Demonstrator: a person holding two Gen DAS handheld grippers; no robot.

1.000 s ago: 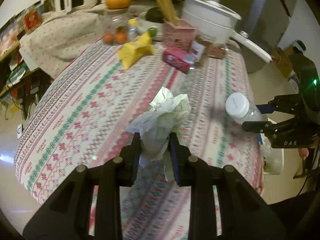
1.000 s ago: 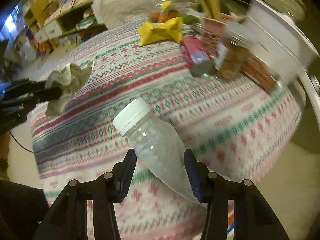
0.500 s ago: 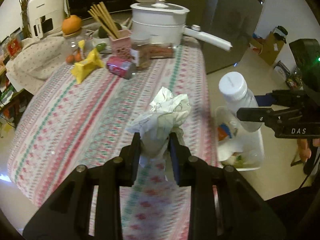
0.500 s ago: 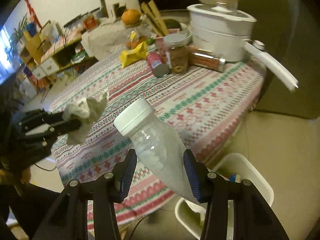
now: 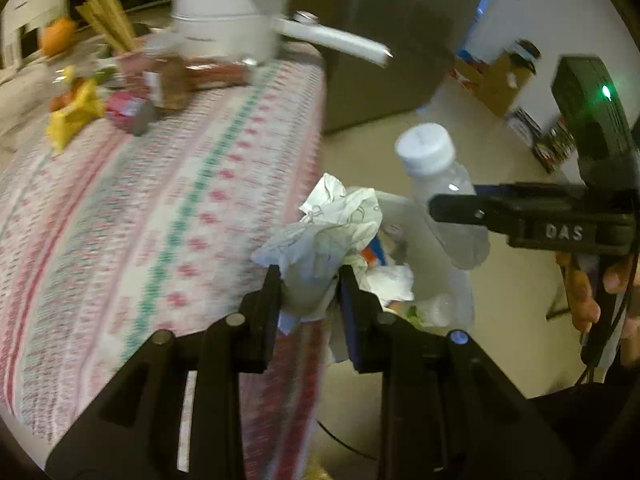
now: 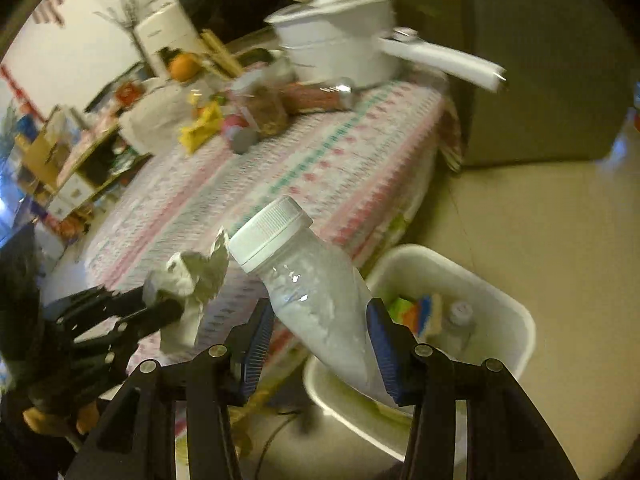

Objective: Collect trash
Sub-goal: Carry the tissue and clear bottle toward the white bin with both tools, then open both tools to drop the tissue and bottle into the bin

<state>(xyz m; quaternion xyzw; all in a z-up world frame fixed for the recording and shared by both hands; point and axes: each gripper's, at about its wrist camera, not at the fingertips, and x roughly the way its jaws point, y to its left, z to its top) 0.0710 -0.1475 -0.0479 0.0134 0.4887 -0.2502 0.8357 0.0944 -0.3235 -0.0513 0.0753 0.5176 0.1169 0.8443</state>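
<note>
Patterned cloth in pink, red and green stripes covers the worktop (image 5: 168, 208), which fills the left half of the left wrist view and runs off toward the upper left of the frame. At its far end sits a white pot (image 5: 230, 16) with a long handle, and near it a bundle of chopsticks (image 5: 106, 16), an orange (image 5: 56, 36), a yellow wrapper (image 5: 74, 114), a jar (image 5: 166, 80) and a small red can (image 5: 128, 112) lying on its side, all blurred. Beige floor (image 6: 540, 232) spreads across the right side of the right wrist view, and a white bin (image 6: 516, 320) stands on it just beside the worktop's edge, with a colourful packet (image 6: 420, 310) and other scraps inside. The left gripper (image 5: 310, 292) has its jaws closed narrow on a crumpled paper wad (image 5: 332, 224), held in the air past the edge of the cloth and in front of the bin. The right gripper (image 6: 320, 340) has its jaws clamped on the body of a clear plastic bottle (image 6: 316, 300) with a white cap (image 6: 270, 228); the bottle tilts up and to the left, its lower end over the bin's near rim. In the left wrist view that bottle (image 5: 444, 196) appears at centre right, just beside the paper, with the person's hand (image 5: 592, 292) at the right edge.
</note>
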